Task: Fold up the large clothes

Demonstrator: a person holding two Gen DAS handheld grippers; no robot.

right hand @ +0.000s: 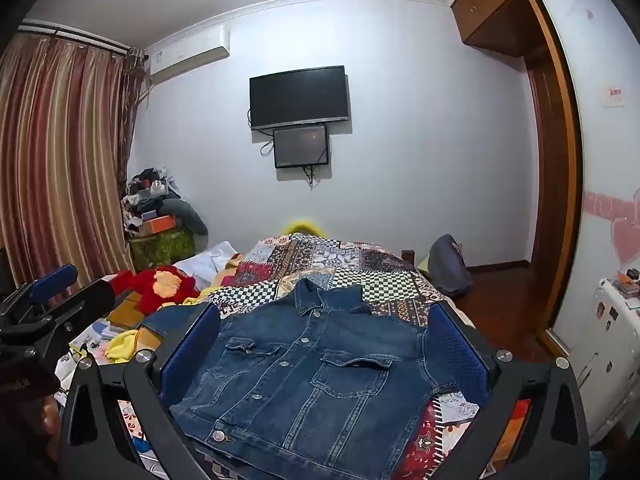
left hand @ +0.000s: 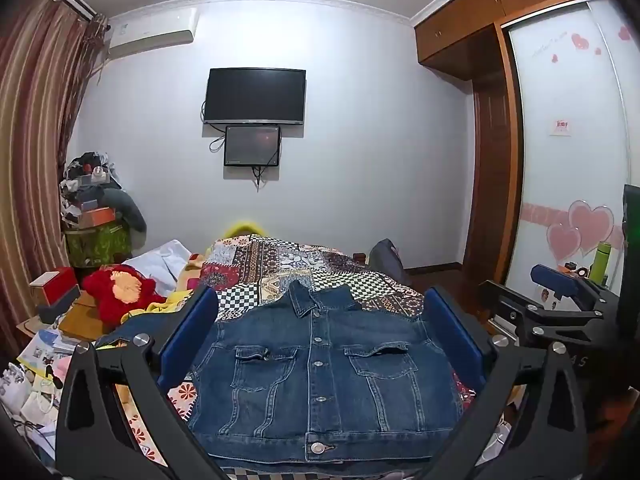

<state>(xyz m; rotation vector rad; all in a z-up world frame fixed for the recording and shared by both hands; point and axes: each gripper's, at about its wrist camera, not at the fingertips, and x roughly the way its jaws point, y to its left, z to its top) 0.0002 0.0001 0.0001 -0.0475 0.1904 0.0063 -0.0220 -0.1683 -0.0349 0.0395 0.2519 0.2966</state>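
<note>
A denim jacket is shown laid front-up and buttoned on a patchwork quilt covering the bed, collar toward the far wall and hem toward the cameras; one sleeve is seen trailing off to the left, while the other is not clearly made out; the body is largely flat, with slight rucking at the pockets. The left gripper is held above the near hem, its blue fingers spread wide and nothing between them; the right gripper is likewise held wide and empty, and is also visible at the right margin of the left wrist view. Neither tool is judged to be touching the cloth, though contact at the hem is hidden below the frame; the step in hand is therefore judged to be the approach before a first fold, with the garment spread but no fold yet made. For the next move, a descent to an edge of the jacket, probably a sleeve or a shoulder and hem corner, is called for, followed by closure on the thick denim; a firm pinch through the seam layers is likely needed, and the loose left sleeve would have to be brought inward first.
</note>
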